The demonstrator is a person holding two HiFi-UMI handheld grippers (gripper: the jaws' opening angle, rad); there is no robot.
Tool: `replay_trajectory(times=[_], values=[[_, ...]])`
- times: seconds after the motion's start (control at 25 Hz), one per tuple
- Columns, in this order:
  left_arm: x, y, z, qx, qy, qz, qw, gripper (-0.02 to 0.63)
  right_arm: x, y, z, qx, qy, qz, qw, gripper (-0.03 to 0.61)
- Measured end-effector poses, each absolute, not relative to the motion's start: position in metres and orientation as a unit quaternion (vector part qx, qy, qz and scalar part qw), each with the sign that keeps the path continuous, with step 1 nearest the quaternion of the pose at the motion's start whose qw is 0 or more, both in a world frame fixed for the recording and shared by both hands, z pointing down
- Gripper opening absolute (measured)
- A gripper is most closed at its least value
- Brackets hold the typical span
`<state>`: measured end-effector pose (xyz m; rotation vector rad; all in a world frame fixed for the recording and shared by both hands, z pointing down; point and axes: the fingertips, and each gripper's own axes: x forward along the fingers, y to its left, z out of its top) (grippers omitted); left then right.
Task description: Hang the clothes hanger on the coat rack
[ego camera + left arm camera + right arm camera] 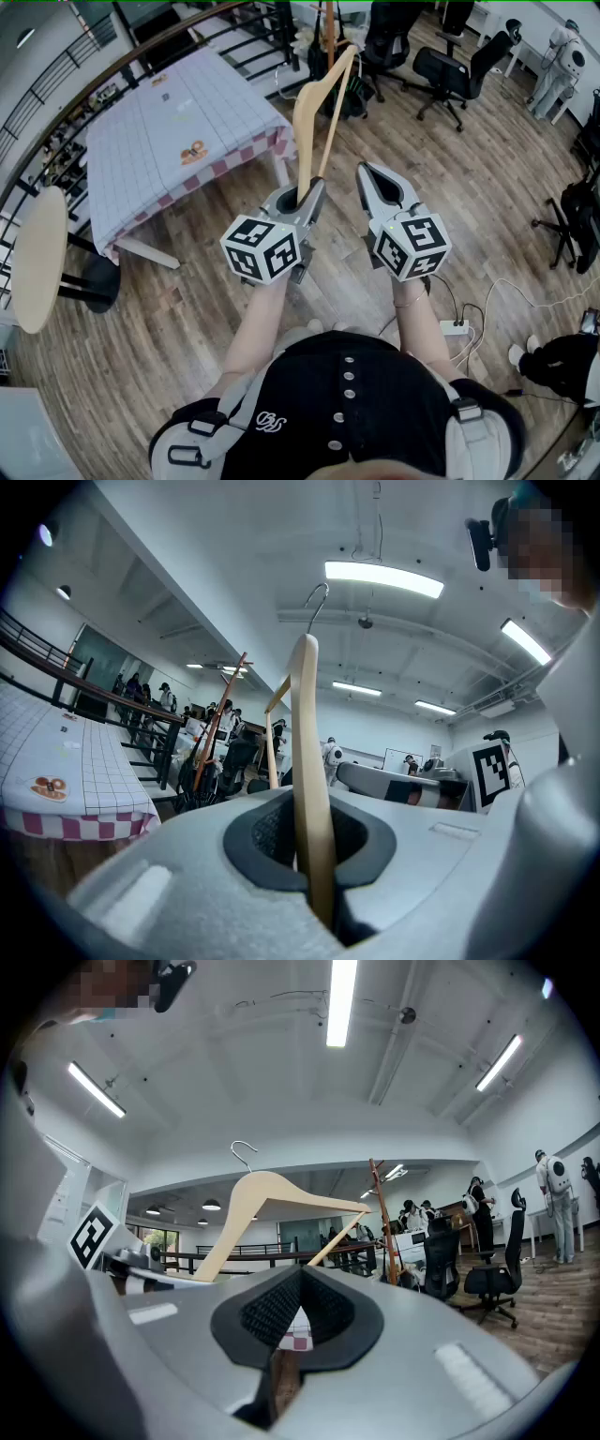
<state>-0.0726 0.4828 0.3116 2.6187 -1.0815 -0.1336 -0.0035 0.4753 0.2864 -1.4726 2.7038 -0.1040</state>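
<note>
Hanger (312, 117) clamped by one arm in left gripper (301, 196), long axis running forward; coat rack (380, 1213) well ahead. Right gripper (376, 187) jaws together, empty.

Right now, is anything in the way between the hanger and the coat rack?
Nothing visible blocks it. The left gripper is shut on the hanger, and open wood floor leads to the coat rack. The table stands off to the left, the office chairs to the right.
</note>
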Motion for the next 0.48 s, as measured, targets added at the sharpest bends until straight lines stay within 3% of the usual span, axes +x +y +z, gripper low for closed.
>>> replay_trajectory(times=[0.48], values=[[-0.0674,0.4722,0.3144,0.909,-0.386,-0.041,0.15,-0.003,-0.004,0.4678,0.2885,-0.46,0.887,-0.037,0.036,-0.001]])
